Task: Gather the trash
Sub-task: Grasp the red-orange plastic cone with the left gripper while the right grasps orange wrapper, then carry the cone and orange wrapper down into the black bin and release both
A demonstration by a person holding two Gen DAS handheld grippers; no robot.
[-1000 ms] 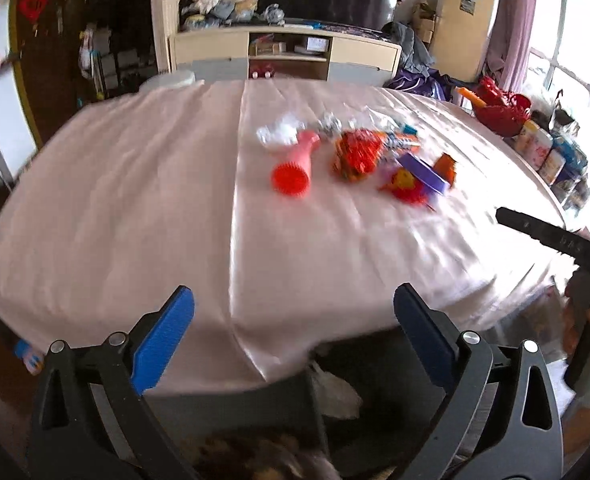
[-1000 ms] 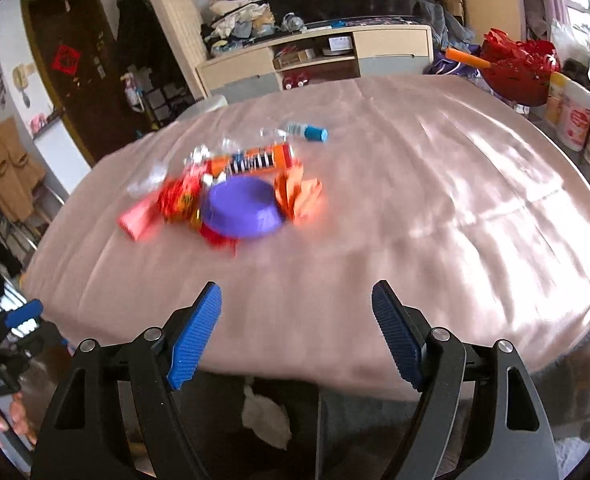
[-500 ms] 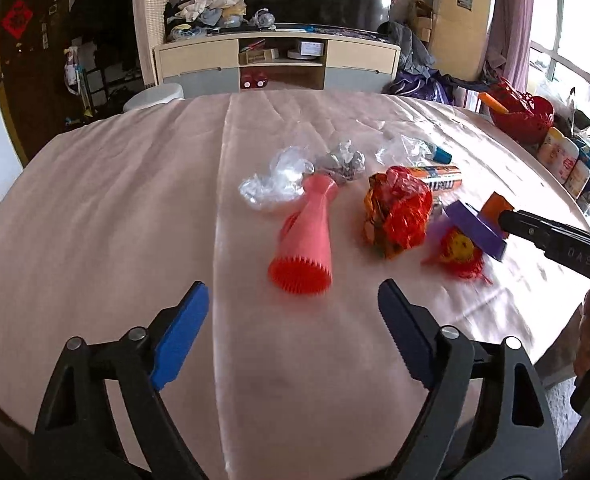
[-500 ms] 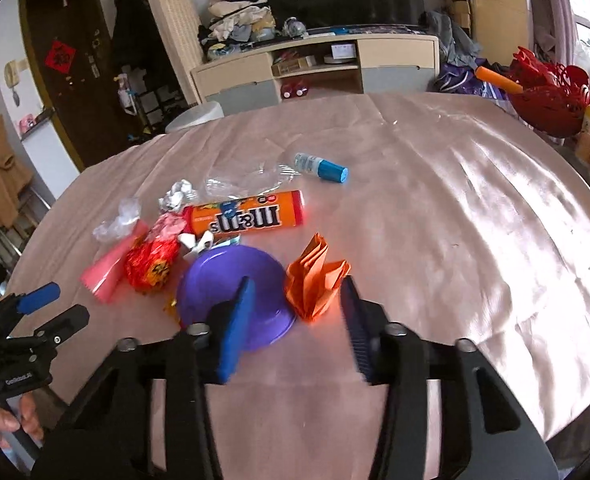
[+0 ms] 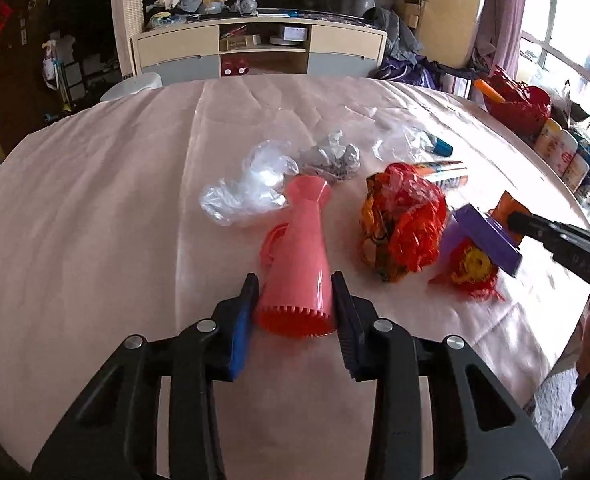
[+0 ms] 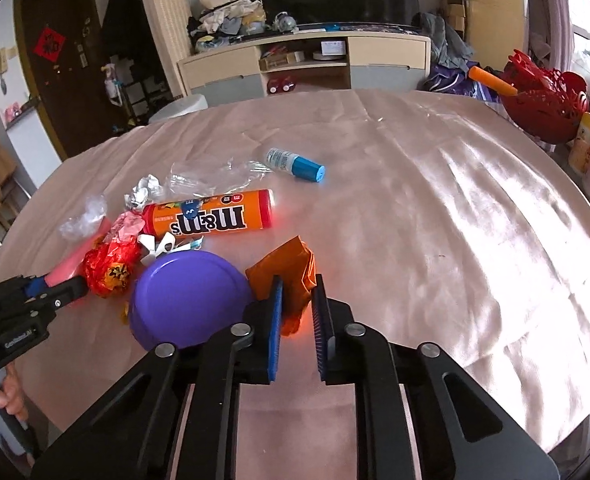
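Left fingers (image 5: 251,312) closing round pink cup (image 5: 299,256); right fingers (image 6: 275,312) apparently pinching orange wrapper (image 6: 287,272).

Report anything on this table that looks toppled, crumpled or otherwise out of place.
The pink cup lies on its side, its rim toward the left hand-held gripper, whose jaws are closing around it. The purple bowl sits upside down. Around them lie crumpled foil and clear plastic wrap.

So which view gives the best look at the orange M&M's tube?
The right wrist view: the orange M&M's tube lies side-on with its printed label and red end fully visible, beyond the purple lid. The left wrist view shows only a glimpse of it, glare-washed, behind the crumpled red wrapper.
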